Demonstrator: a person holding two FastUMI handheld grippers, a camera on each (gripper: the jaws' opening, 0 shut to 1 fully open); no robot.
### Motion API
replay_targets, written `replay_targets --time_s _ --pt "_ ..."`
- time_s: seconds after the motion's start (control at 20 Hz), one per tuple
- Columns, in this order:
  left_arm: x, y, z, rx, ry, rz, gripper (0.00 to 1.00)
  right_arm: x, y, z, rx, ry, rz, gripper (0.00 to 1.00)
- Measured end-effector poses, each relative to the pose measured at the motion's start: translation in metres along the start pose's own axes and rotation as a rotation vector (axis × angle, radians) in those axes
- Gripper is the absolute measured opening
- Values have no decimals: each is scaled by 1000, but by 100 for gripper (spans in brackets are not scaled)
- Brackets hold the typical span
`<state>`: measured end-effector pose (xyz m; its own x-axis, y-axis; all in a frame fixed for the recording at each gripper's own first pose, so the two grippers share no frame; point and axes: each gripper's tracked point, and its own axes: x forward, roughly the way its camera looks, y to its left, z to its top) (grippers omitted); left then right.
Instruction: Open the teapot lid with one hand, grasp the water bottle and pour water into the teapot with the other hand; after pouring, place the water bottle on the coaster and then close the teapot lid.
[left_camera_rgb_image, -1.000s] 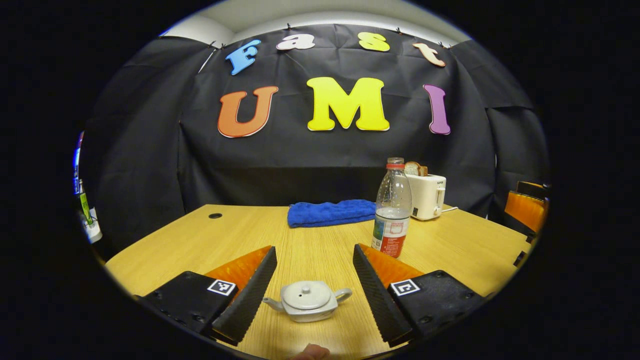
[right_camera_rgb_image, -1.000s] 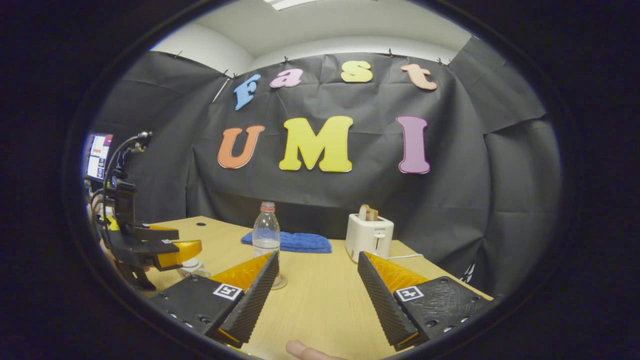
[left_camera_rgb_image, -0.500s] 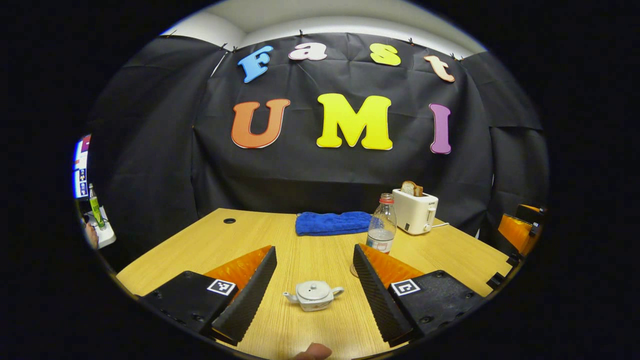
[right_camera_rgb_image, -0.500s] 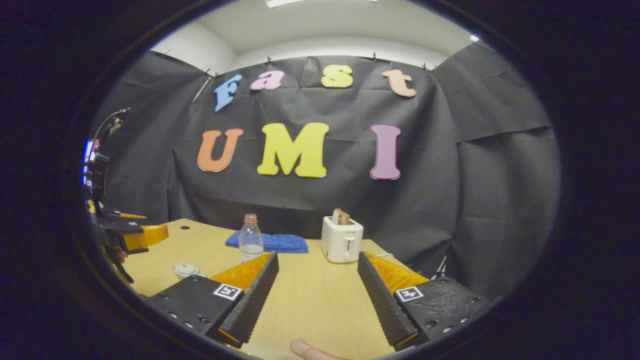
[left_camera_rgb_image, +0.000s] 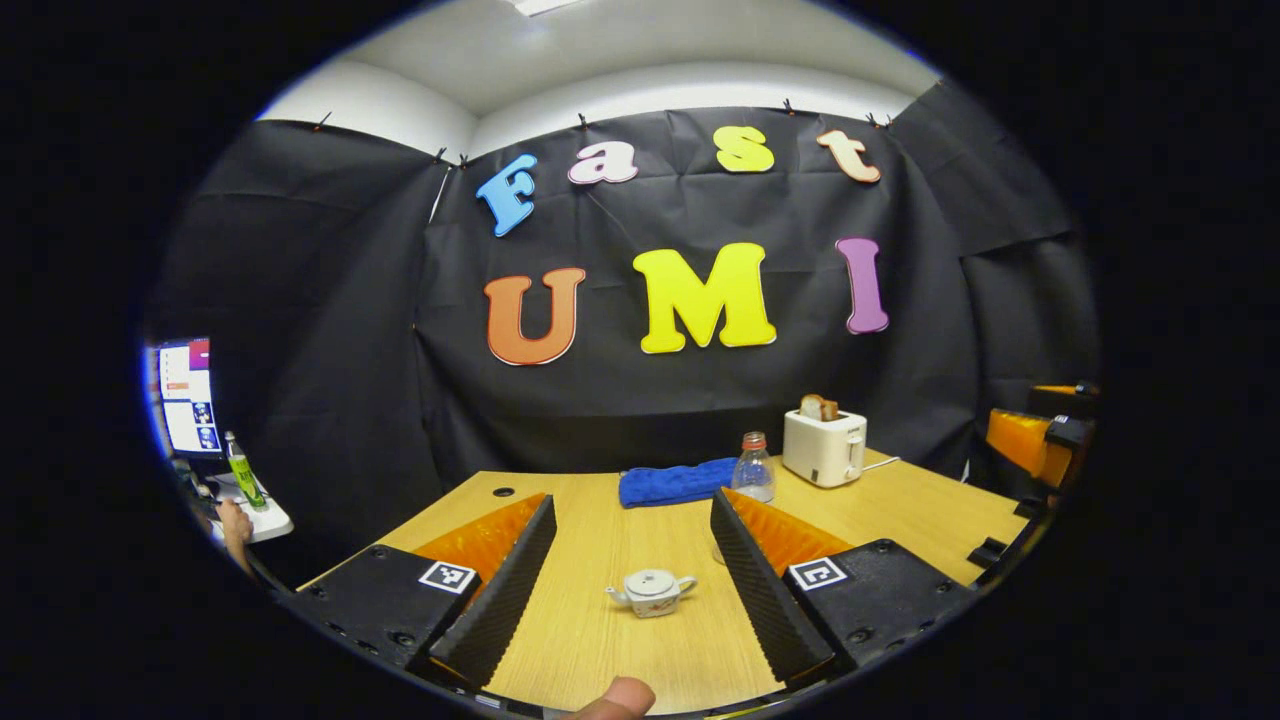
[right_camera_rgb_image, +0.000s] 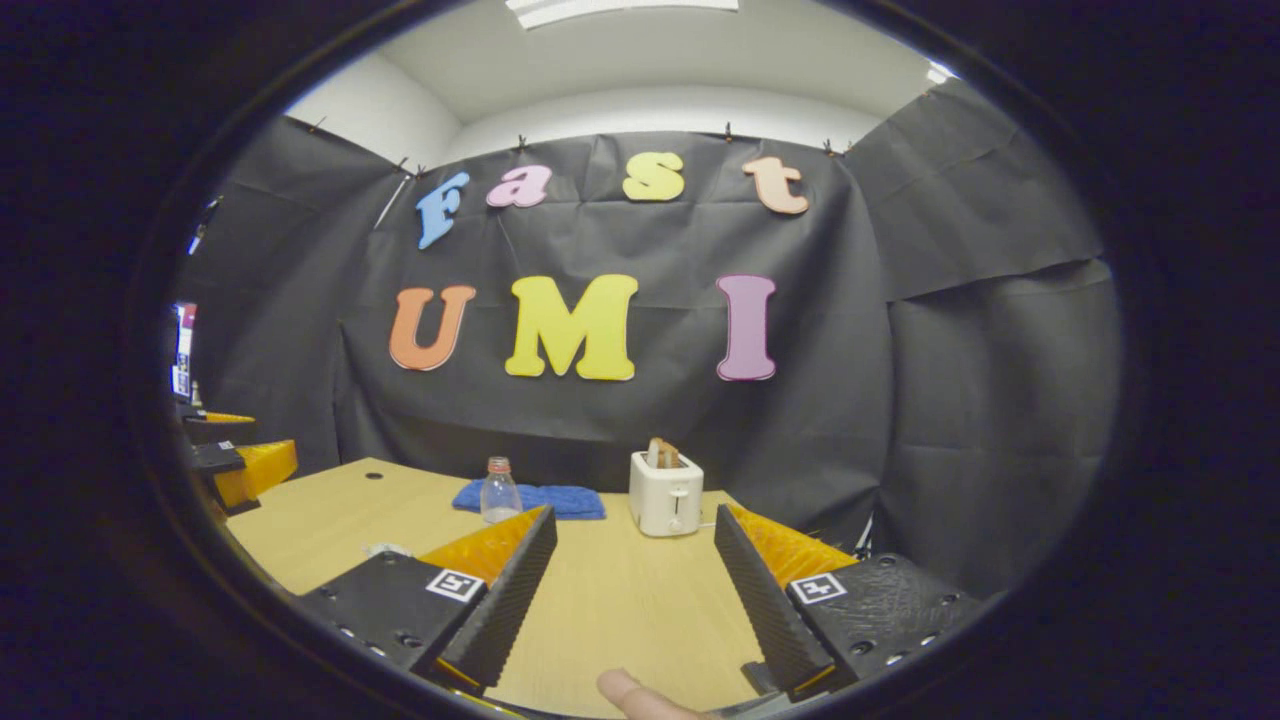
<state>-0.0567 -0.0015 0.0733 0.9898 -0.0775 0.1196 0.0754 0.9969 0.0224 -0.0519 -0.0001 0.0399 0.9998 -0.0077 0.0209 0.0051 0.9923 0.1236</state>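
A small white teapot (left_camera_rgb_image: 652, 592) with its lid on stands on the wooden table (left_camera_rgb_image: 590, 640), in line with the gap of my left gripper (left_camera_rgb_image: 630, 500), which is open and well back from it. The clear water bottle (left_camera_rgb_image: 755, 470), red-capped and partly filled, stands upright farther off, its base hidden behind my finger. In the right gripper view the bottle (right_camera_rgb_image: 497, 490) is far ahead to the left and the teapot (right_camera_rgb_image: 385, 550) peeks out beside a finger. My right gripper (right_camera_rgb_image: 635, 512) is open and holds nothing.
A blue towel (left_camera_rgb_image: 675, 483) and a white toaster (left_camera_rgb_image: 824, 449) with bread stand at the table's back. The other gripper (left_camera_rgb_image: 1030, 445) hangs at the right edge. A monitor (left_camera_rgb_image: 185, 395) and a green bottle (left_camera_rgb_image: 240, 470) are off to the left.
Both grippers have drawn back from the table's objects and tilted up. The teapot and the bottle now look smaller and farther away; they have not moved.
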Motion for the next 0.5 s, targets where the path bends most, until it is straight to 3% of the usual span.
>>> replay_targets --time_s 0.15,0.4,0.5 --pt "-12 10 16 -9 -41 22 98 -8 -1 8 -5 -24 15 98" --pt "-6 26 2 -23 9 75 98 -10 -4 8 -78 -46 -9 97" --pt "-2 29 -1 -23 19 85 98 -10 10 1 -63 -24 43 98"
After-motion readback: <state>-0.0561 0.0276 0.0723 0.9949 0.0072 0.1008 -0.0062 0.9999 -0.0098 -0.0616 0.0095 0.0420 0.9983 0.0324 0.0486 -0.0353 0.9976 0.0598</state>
